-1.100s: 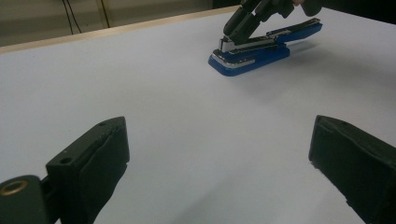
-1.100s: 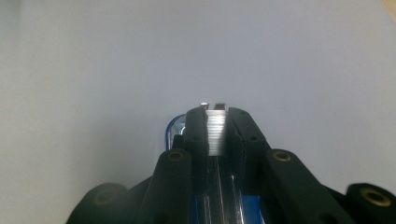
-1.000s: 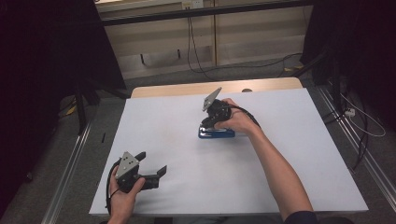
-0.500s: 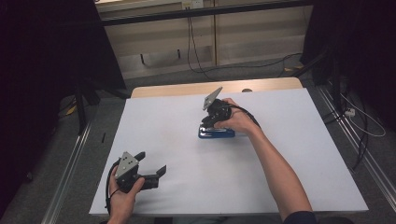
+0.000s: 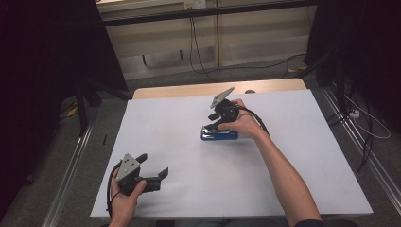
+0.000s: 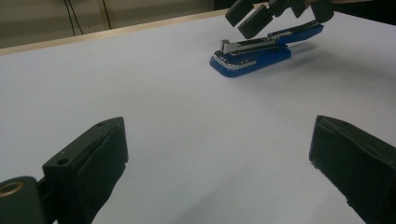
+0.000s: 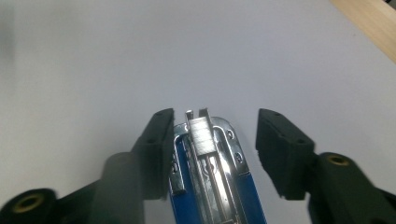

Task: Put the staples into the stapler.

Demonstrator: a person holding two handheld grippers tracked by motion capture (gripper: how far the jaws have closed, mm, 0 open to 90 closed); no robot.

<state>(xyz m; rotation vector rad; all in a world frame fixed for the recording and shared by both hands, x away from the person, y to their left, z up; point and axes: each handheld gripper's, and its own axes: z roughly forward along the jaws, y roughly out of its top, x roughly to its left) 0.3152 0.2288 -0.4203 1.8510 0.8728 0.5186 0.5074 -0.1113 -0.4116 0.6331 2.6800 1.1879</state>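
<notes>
Right gripper (image 7: 212, 154) jaws just opened, straddling blue metal stapler (image 5: 219, 134) centre frame, one jaw touching; I risk nudging it across white counter (image 5: 293, 156). Left gripper (image 5: 152, 171) jaws apart, empty.

I see a white-topped table (image 5: 293, 189) with a blue stapler (image 5: 219, 135) lying near its middle.

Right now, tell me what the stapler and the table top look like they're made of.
Stapler: the body looks like glossy blue plastic, with even colour and rounded edges. The inner rail and front plate look like bright bare metal, shiny and reflective, with a block of silver staples at the nose.
Table top: a matte white sheet, perhaps paper or laminate, lies over what looks like pale wood, which shows as a tan strip along the far edge.
</notes>
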